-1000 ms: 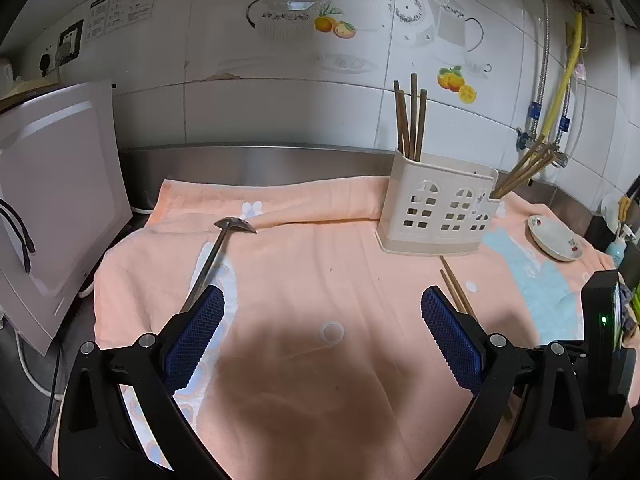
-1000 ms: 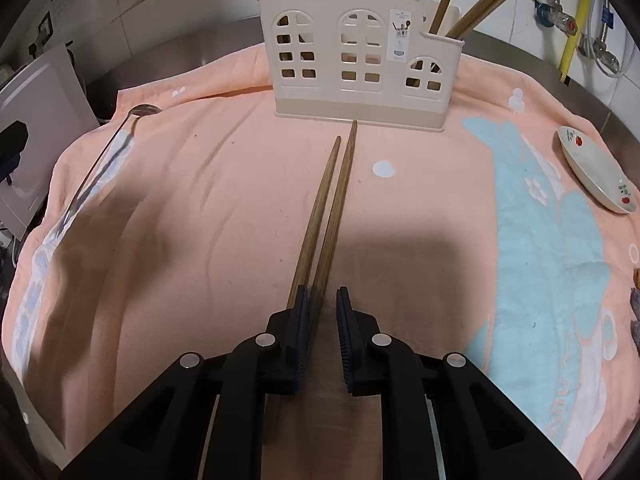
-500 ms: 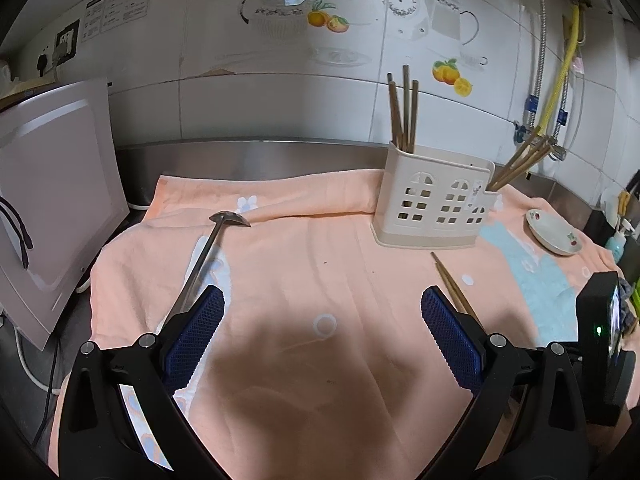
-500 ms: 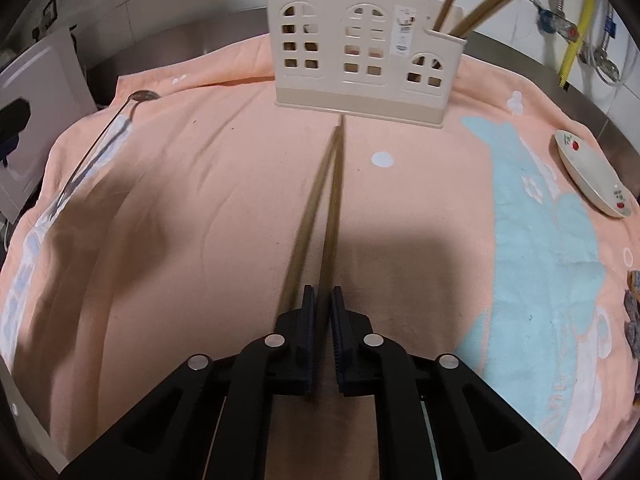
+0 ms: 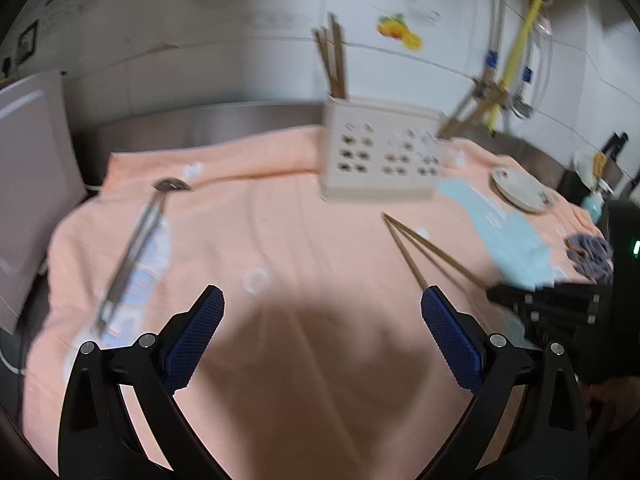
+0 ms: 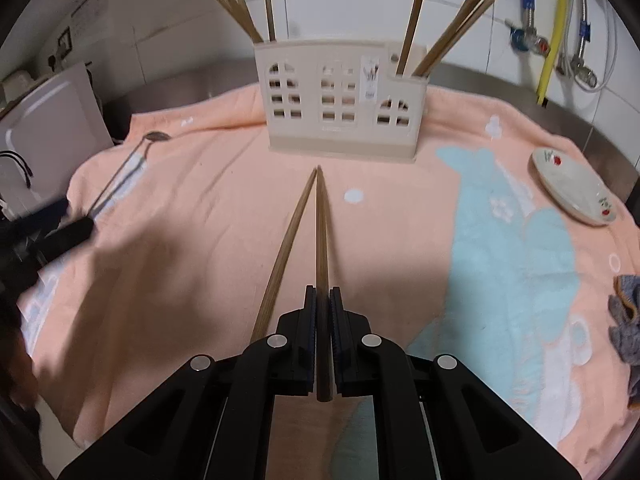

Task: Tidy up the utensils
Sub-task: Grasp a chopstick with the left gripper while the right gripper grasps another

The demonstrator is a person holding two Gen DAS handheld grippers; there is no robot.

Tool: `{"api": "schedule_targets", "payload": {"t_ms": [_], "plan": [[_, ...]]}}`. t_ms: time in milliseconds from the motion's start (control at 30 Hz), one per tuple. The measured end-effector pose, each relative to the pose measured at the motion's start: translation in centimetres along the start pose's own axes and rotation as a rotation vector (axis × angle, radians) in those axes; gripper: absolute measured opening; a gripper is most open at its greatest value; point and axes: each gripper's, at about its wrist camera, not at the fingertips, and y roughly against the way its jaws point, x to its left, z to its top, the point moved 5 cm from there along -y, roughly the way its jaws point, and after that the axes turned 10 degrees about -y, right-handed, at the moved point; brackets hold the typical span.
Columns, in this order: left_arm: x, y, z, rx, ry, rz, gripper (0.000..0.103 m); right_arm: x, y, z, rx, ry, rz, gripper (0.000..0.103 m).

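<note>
My right gripper [image 6: 322, 300] is shut on one brown chopstick [image 6: 321, 232] and lifts its rear end; its tip points at the cream utensil holder [image 6: 344, 96]. A second chopstick [image 6: 286, 248] lies beside it on the towel, outside the jaws. The pair also shows in the left wrist view [image 5: 420, 248], with the right gripper [image 5: 496, 294] at its end. My left gripper [image 5: 322, 308] is open and empty above the peach towel [image 5: 280, 220]. A metal ladle [image 5: 136, 236] lies to its left; it also shows in the right wrist view [image 6: 124, 172]. The holder [image 5: 380, 160] has several chopsticks standing in it.
A small white dish [image 6: 572, 188] sits at the right on the towel [image 6: 208, 208]. A grey cloth [image 6: 628, 332] lies at the right edge. A white appliance [image 5: 28, 184] stands at the left. Pipes and valves [image 6: 560, 40] run along the tiled wall behind.
My right gripper has closed on one chopstick and raised it; the other stays on the towel. The left gripper has swung, blurring its view, and stays open.
</note>
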Motion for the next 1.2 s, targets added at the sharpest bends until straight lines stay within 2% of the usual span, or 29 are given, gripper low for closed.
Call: {"api": "schedule_targets", "payload": {"t_ms": [100,367,433,533,567,633,700,800,1100,1200], "plan": [[-2.0,-0.8,-0.9,0.027,-0.009,-0.038,0.096,-0.5,1.1,0.4,-0.026,0.003,0.013,0.006],[-6.7,-3.2,-2.2,0.106,-0.022,-0.176,0.067,-2.4,3.0,1.0,-0.068,0.004,0.045,0.006],[-7.7,-3.9,-2.5,0.132,-0.015,-0.218,0.057,-2.8,3.3,1.1,-0.073,0.003,0.05,0.006],[-8.9,-4.5,-2.7,0.156,-0.016,-0.244,0.046,-3.3,3.6,1.1,-0.079,0.001,0.061,0.006],[-9.3,-4.8,-2.7,0.164,-0.022,-0.248,0.044,-3.5,3.6,1.2,-0.081,0.0,0.065,0.006],[-10.2,-5.2,-2.9,0.175,-0.036,-0.256,0.033,-3.8,3.6,1.2,-0.083,-0.005,0.072,0.006],[-10.9,-5.5,-2.8,0.182,-0.048,-0.254,0.03,-4.1,3.6,1.1,-0.085,-0.008,0.079,0.006],[-11.3,-6.2,-2.8,0.2,-0.054,-0.244,0.02,-4.4,3.5,1.2,-0.084,-0.013,0.085,0.006],[-11.4,-7.5,-3.0,0.237,-0.035,-0.209,0.018,-4.7,3.5,1.1,-0.087,-0.012,0.092,0.006],[-11.5,-7.6,-3.1,0.242,-0.049,-0.181,0.014,-4.6,3.4,1.1,-0.085,-0.009,0.094,0.006]]}}
